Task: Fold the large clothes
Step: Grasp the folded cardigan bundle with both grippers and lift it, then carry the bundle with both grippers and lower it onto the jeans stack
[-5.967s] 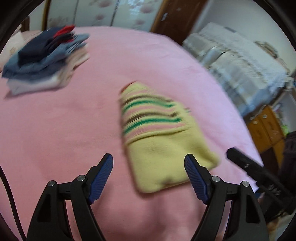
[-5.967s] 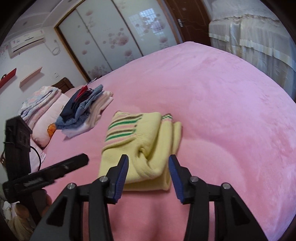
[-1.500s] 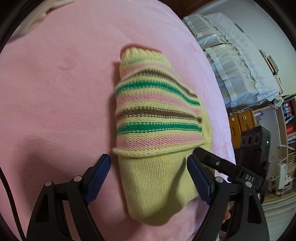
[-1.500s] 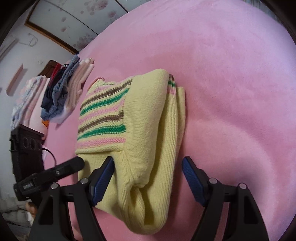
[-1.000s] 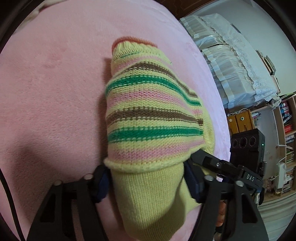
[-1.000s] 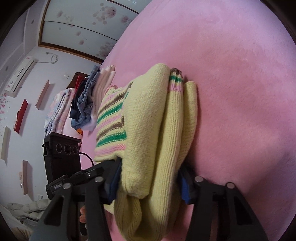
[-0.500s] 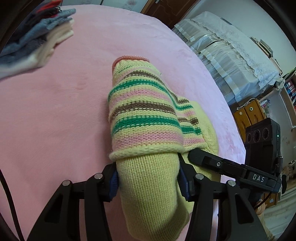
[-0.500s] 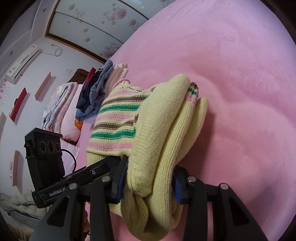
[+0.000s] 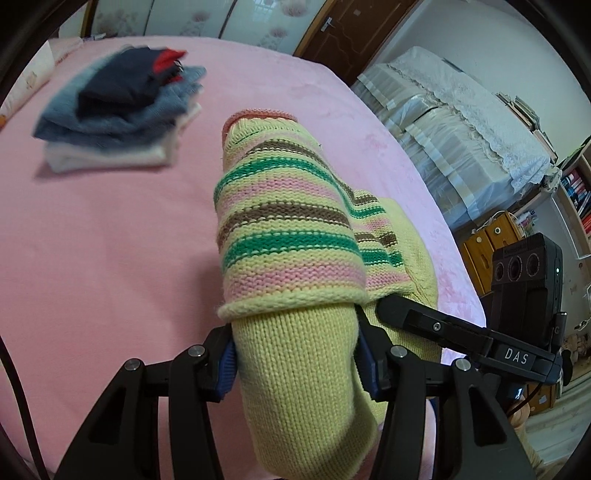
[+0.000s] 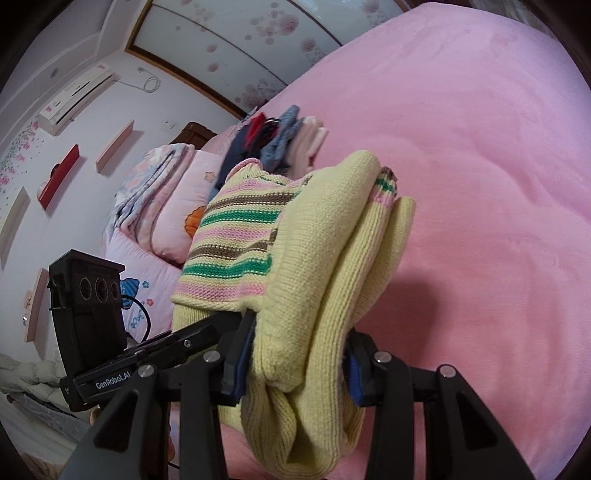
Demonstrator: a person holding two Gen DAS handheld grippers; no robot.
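The near end of the folded yellow sweater runs out of frame below both views. Striped green, pink and brown, it hangs above the pink bed, clamped by left gripper and right gripper jaws; the far stack of clothes is blurred.

Bedroom interior: pink bed; floral sliding wardrobe doors; brown wooden door; wall air conditioner; lace-covered furniture; bookshelf at the right wall.
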